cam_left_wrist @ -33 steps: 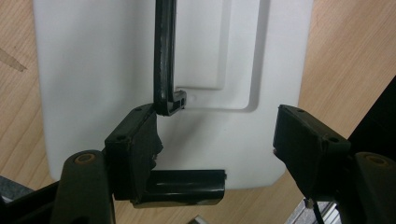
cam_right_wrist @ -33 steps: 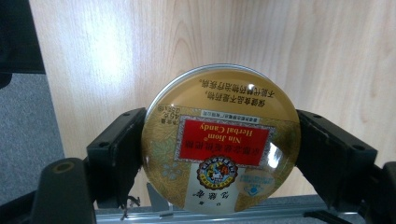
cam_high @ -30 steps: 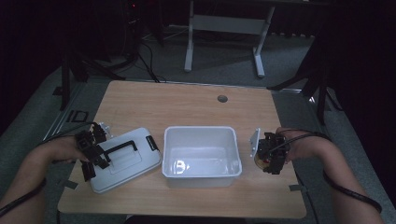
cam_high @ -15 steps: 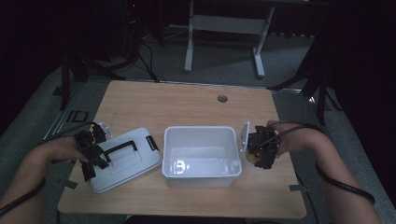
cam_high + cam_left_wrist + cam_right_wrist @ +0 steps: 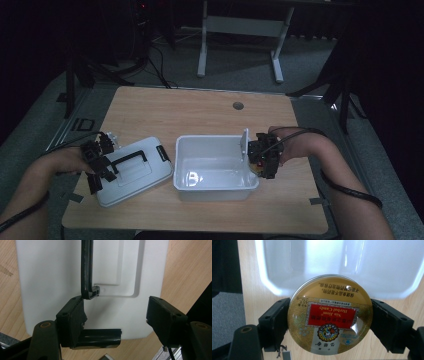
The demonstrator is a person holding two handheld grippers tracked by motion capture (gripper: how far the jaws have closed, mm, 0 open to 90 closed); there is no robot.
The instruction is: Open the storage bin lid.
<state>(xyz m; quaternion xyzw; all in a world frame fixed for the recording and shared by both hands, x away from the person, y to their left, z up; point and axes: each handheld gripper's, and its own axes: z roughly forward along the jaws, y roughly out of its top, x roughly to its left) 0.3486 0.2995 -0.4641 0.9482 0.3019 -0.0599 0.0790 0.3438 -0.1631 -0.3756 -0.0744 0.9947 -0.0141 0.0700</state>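
Dim room, grey floor, metal stand legs behind; light wood tabletop (image 5: 200, 110) bearing white bin (image 5: 216, 186) at centre, white lid (image 5: 131, 172) with black handle beside it under the left gripper (image 5: 100, 167), jaws apart; right gripper (image 5: 329, 322) clamps gold candy tin (image 5: 331, 315) at bin's right rim.

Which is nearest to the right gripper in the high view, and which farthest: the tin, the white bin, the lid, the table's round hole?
1. tin, gripped between the right gripper's fingers.
2. white bin, just left, its rim beside the gripper.
3. round hole, farther back on the table.
4. lid, far left, beyond the bin.
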